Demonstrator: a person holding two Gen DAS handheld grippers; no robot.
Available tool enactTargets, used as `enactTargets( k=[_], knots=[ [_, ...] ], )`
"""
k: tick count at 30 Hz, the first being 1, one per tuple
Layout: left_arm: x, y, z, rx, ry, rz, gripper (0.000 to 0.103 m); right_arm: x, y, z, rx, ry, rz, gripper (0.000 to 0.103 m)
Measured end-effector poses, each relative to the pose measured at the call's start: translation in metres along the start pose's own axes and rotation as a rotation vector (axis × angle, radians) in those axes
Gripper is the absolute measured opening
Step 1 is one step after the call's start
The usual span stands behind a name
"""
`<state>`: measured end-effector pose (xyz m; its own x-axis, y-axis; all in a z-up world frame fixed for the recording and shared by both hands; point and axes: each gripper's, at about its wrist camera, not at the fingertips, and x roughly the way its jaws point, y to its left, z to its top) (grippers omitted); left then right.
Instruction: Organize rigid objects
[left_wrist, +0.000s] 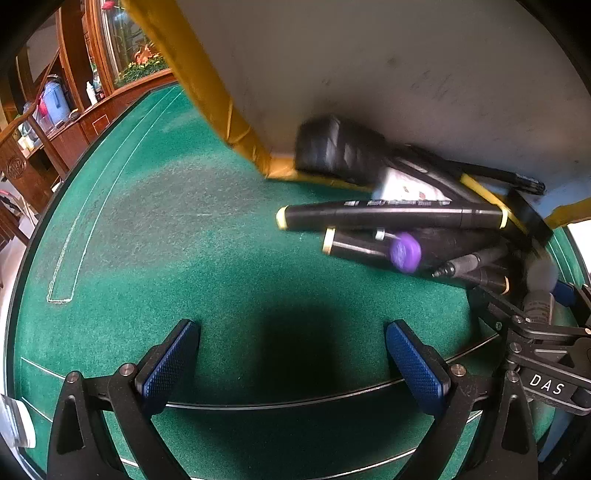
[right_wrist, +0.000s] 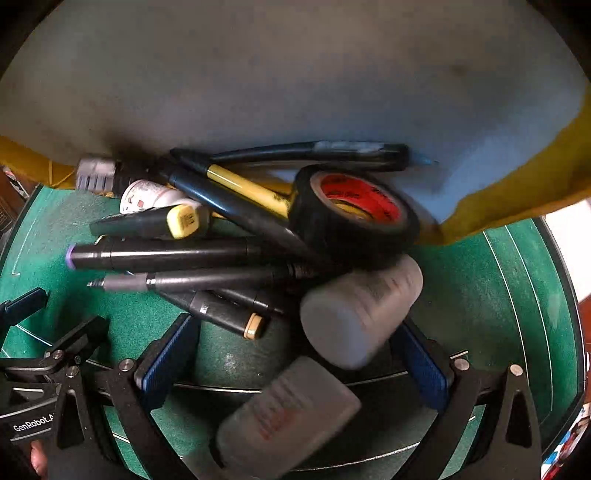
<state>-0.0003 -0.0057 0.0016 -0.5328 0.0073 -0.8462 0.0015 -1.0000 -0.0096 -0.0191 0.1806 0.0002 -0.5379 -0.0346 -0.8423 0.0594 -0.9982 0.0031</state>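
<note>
Left wrist view: left gripper (left_wrist: 291, 358) spread wide, empty, over bare green mat (left_wrist: 147, 221); markers (left_wrist: 391, 216) heaped just beyond, against a yellow-edged board (left_wrist: 369, 74). Right wrist view: right gripper (right_wrist: 291, 362) wide, nothing clamped; grey bottle (right_wrist: 354, 314) and grey case (right_wrist: 288, 417), both blurred, between its fingers, tape roll (right_wrist: 354, 214) touching the pile. Risk: nudging the heap, scattering pens.

"DAS" stands on the right gripper (left_wrist: 546, 384); "GenRobot.A" stands on the left gripper (right_wrist: 33, 421); marker print unreadable.
</note>
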Motion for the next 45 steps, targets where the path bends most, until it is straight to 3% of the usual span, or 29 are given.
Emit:
enactTargets(
  k=[21, 22, 45],
  knots=[
    [0.001, 0.0, -0.002, 0.001, -0.001, 0.0, 0.102, -0.001, -0.011, 0.004, 0.0, 0.0, -0.001, 0.103],
    [0.001, 0.0, -0.002, 0.0, -0.001, 0.0, 0.102, 0.002, 0.003, 0.0, -0.001, 0.0, -0.002, 0.103],
    [0.001, 0.0, -0.001, 0.0, -0.001, 0.0, 0.102, 0.006, 0.003, 0.001, -0.004, -0.002, 0.0, 0.103]
  ],
)
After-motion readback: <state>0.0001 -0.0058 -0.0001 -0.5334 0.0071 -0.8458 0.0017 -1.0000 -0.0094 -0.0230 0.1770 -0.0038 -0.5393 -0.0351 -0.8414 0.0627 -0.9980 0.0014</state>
